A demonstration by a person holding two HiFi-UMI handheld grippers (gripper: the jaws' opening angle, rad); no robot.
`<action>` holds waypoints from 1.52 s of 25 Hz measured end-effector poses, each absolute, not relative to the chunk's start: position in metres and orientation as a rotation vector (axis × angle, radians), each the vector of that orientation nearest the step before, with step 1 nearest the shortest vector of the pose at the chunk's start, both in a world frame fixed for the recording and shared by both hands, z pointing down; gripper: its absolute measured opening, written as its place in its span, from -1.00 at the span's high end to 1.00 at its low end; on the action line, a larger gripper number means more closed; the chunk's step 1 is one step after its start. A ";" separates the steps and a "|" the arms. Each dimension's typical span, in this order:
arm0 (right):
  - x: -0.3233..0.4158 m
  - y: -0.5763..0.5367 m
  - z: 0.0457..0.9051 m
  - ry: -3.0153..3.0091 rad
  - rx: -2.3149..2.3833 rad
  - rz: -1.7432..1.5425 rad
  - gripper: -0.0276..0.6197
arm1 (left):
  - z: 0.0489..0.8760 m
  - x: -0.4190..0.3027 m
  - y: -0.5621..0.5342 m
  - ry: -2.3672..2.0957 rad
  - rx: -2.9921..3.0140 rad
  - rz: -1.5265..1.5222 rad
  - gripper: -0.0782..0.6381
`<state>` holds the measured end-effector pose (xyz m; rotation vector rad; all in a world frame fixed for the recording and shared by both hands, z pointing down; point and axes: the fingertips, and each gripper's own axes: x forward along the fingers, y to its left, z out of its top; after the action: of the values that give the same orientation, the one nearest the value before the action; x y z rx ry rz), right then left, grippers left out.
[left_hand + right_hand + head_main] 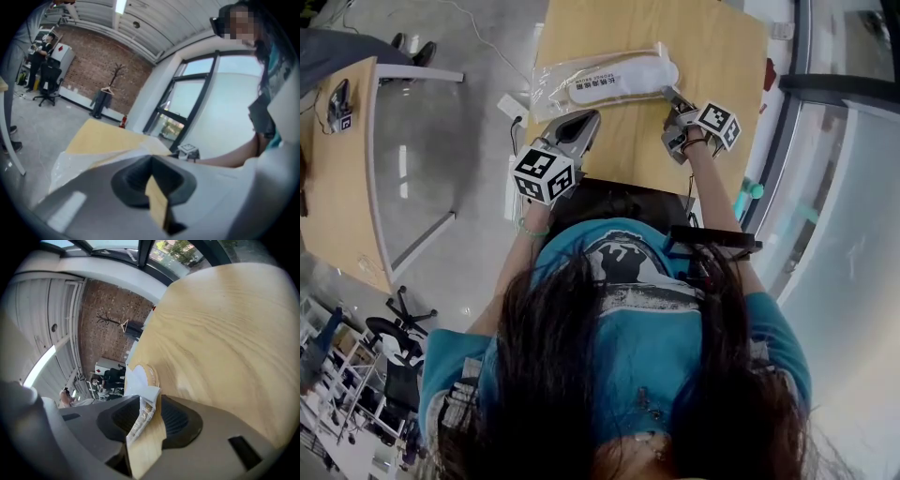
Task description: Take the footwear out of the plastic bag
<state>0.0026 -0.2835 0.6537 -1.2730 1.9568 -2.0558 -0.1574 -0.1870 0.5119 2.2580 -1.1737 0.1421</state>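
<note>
head view: we look down past dark hair [581,394] and a blue t-shirt [628,309] onto a light wooden table [712,47]. the clear plastic bag [553,94] lies flat across the table on a slight slant. the white slipper [623,77] is inside it, under a printed label. the left gripper [589,119] points at the bag's near edge, with its tip right at the film. the right gripper [671,96] meets the bag's right end. a second wooden table [337,197] stands off to the left, and an office chair [394,333] sits lower down on the grey floor.

left gripper view: we see the jaws brought fully together, tips meeting, with only a sliver of the table showing through behind them. the bag spreads just beyond the tip and to its left. we cannot tell whether any film is nipped in the tips. further off are a brick wall [93,61], a coat stand [110,86] and tall windows [187,103].

right gripper view: we see the jaws standing partly apart. the bag's crumpled end, a white strip with print on it, runs up through the gap between them. the pads do not squeeze it, and bare table shows in the gap beside it. the rest of the bag lies just past the tips, and the tabletop fills the right side of the view.
</note>
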 end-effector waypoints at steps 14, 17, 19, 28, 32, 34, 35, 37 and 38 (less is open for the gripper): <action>-0.008 -0.261 0.628 1.671 -1.098 -2.184 0.76 | 0.521 -0.118 -0.187 -1.006 2.116 -0.116 0.43; -0.006 -0.253 0.614 1.655 -1.045 -2.168 0.77 | 0.533 -0.102 -0.185 -0.898 2.038 -0.145 0.31; -0.005 -0.250 0.603 1.667 -1.006 -2.141 0.78 | 0.540 -0.095 -0.183 -0.869 2.011 -0.146 0.31; 0.017 -0.240 0.551 1.646 -0.899 -2.037 0.78 | 0.537 -0.086 -0.202 -0.784 1.744 -0.546 -0.05; 0.024 -0.237 0.532 1.660 -0.859 -2.003 0.78 | 0.522 -0.102 -0.219 -0.817 1.693 -0.734 -0.07; 0.029 -0.235 0.526 1.688 -0.855 -1.992 0.78 | 0.516 -0.102 -0.226 -0.832 1.711 -0.760 -0.07; 0.031 -0.234 0.524 1.710 -0.858 -1.989 0.78 | 0.514 -0.101 -0.229 -0.834 1.716 -0.770 -0.07; 0.033 -0.231 0.522 1.762 -0.868 -1.984 0.78 | 0.511 -0.097 -0.235 -0.830 1.710 -0.791 -0.06; 0.033 -0.229 0.521 1.785 -0.876 -1.982 0.78 | 0.510 -0.097 -0.237 -0.826 1.701 -0.799 -0.04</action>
<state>0.0327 -0.2293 0.5212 -0.8759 1.7853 -1.9816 -0.0966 -0.2372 0.5105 1.7009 -0.8259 -0.7991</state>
